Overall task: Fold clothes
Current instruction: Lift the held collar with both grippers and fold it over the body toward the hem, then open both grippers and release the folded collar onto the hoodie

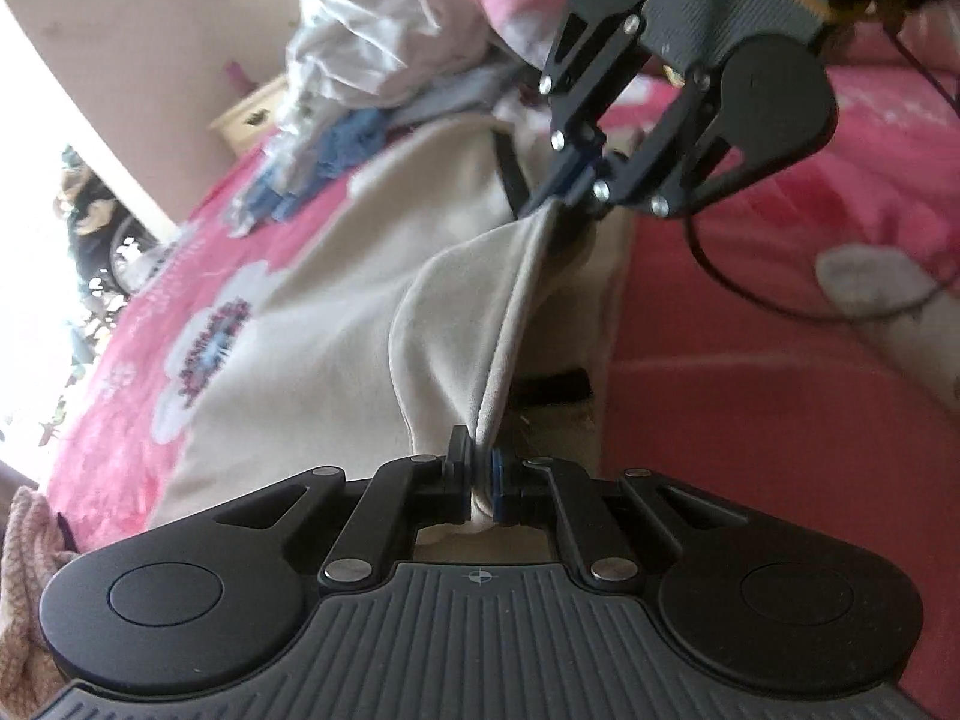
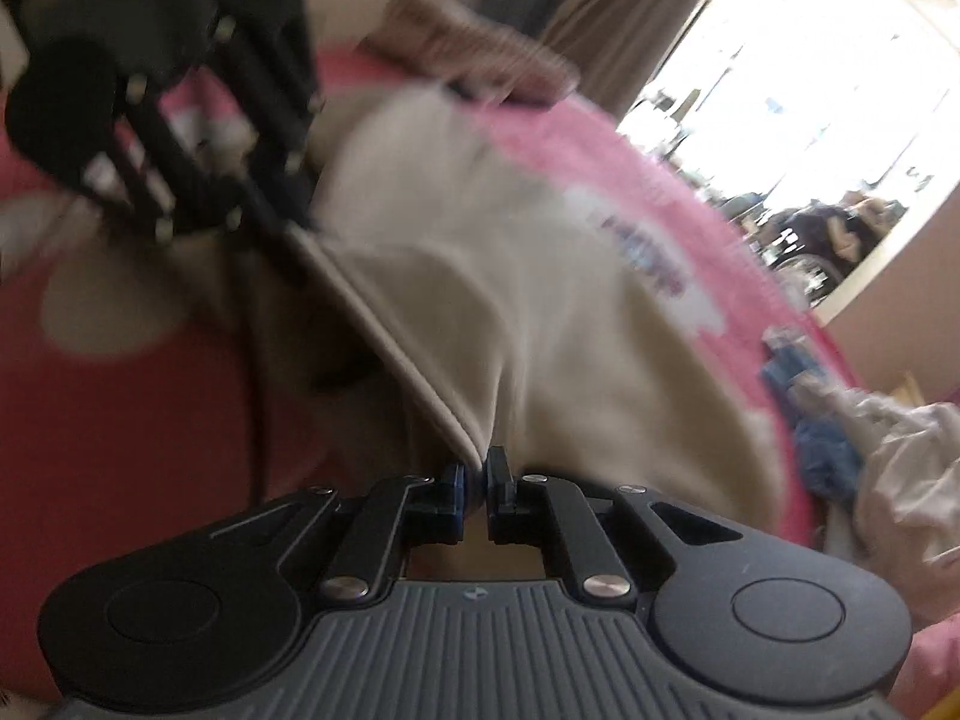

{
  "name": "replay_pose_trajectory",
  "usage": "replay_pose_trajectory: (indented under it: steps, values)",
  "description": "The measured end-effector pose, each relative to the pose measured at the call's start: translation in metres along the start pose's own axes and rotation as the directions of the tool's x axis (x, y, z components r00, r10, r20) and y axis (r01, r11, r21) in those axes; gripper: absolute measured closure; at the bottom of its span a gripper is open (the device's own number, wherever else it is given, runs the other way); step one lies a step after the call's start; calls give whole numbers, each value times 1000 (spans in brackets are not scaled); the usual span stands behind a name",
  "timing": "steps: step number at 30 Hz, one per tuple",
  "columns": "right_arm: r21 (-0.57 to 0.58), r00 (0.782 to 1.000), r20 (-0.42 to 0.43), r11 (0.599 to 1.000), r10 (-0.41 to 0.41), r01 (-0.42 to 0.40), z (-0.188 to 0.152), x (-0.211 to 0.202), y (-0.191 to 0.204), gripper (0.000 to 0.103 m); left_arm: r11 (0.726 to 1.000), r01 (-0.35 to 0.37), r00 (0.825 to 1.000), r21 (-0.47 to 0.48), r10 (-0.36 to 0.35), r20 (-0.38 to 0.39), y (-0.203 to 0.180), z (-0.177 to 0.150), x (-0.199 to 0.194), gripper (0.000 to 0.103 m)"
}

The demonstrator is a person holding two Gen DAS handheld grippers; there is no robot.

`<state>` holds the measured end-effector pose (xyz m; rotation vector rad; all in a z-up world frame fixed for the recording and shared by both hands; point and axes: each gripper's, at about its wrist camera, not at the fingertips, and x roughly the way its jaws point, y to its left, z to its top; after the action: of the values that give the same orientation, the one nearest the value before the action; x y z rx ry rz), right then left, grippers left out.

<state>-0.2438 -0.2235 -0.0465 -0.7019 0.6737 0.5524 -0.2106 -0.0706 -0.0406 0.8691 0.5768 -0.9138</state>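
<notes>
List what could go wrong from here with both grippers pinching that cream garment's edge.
1. The left gripper and the right gripper each hold only a thin bit of the cream garment's hem, so it may slip out when lifted.
2. The black cable hangs close to the cloth and could snag.
3. The pile of clothes lies nearby and could get dragged along.
</notes>
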Motion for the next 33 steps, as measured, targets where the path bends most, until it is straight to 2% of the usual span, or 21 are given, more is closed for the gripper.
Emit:
replay_pose_trajectory:
  steps: [5,9,11,13,14,17,19,21,23,25,26,29,31,33]
  values:
    - [13,999,-18,999,35,-35,-5,4,2,96,996,19,999,86,-16,-38,-18,-10,9,98]
    - [90,986,38,982,165,-168,1,-28,-25,87,997,32,999,77,-29,-36,-16,-11,8,98]
    - [152,966,83,955,244,-255,5,-43,-44,86,996,37,999,82,-34,-31,-15,-12,7,98]
    - [247,935,175,906,309,-345,11,-54,-67,85,995,35,999,93,-32,-30,-16,-14,7,98]
    - [293,921,219,878,323,-378,15,-56,-77,85,995,35,999,95,-33,-31,-16,-14,7,98]
    - [405,906,308,821,291,-402,27,-48,-95,83,995,34,999,99,-31,-31,-16,-14,10,98]
    - [427,908,306,811,287,-400,34,-29,-91,83,995,31,999,98,-28,-32,-16,-13,11,98]
    - [428,910,262,807,321,-408,31,-5,-75,83,996,24,999,91,-21,-31,-18,-13,11,98]
    - [407,925,166,831,342,-380,21,24,-51,83,997,16,1000,80,-14,-28,-19,-14,11,98]
    - [395,939,132,852,317,-343,5,44,-35,83,998,14,1000,60,-12,-26,-19,-15,9,94]
    - [406,941,124,849,314,-337,0,49,-33,84,998,25,999,52,-24,-27,-18,-16,7,92]
    - [487,932,131,797,337,-356,-3,49,-43,83,998,57,998,32,-56,-16,-13,-19,-3,90]
    - [487,935,118,801,335,-348,-1,46,-41,81,996,89,996,-20,-89,1,-1,-21,-15,89]
    - [468,936,104,813,337,-345,5,45,-38,70,988,122,992,-94,-121,20,16,-23,-27,89]
